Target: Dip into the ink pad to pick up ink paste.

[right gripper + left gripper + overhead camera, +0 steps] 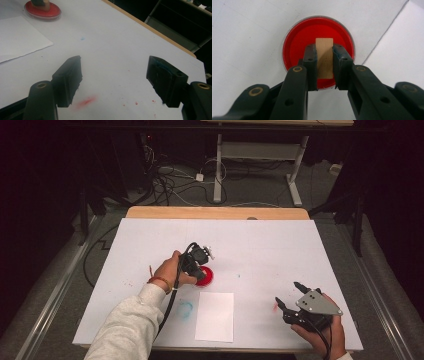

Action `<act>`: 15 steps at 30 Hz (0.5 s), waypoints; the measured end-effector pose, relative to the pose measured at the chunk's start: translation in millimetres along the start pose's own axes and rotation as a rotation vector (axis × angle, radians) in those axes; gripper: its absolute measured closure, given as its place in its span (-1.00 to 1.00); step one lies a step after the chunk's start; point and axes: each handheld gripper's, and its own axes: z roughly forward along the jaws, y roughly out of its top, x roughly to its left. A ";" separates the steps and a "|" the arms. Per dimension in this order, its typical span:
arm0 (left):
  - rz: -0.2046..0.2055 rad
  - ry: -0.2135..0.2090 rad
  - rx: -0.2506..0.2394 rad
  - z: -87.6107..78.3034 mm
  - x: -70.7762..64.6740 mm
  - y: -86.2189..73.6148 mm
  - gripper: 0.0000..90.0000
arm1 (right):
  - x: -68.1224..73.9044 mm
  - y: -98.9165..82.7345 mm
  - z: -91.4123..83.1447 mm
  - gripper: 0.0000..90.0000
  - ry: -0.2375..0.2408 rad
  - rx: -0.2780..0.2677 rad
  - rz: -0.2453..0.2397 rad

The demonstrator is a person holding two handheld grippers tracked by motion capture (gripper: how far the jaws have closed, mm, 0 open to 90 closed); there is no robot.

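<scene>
Where the high view looks down, one left gripper (200, 265) is held over one red dish (206, 276). Along the left gripper view, one wooden block (324, 58) is clamped, long axis pointing away over the dish. Across the right gripper view, the right gripper (113, 82) is seen spread, empty.

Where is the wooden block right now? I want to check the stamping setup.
The wooden block is clamped in the left gripper, over the red ink pad near the table's middle, just beyond the white sheet.
</scene>
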 end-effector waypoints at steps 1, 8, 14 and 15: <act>-0.003 0.001 0.001 0.2 -0.1 0.2 0.64 | 0.2 0.1 0.2 -0.36 -0.001 0.000 0.001; -0.003 0.011 0.017 1.7 -1.4 2.5 0.64 | 0.3 0.0 0.6 -0.36 0.003 0.002 0.001; 0.008 0.018 0.032 3.8 -2.1 4.8 0.63 | 1.4 0.2 0.9 -0.36 0.010 0.005 -0.007; 0.007 0.021 0.033 4.1 -2.5 5.2 0.63 | 1.2 0.2 1.0 -0.36 0.012 0.009 -0.005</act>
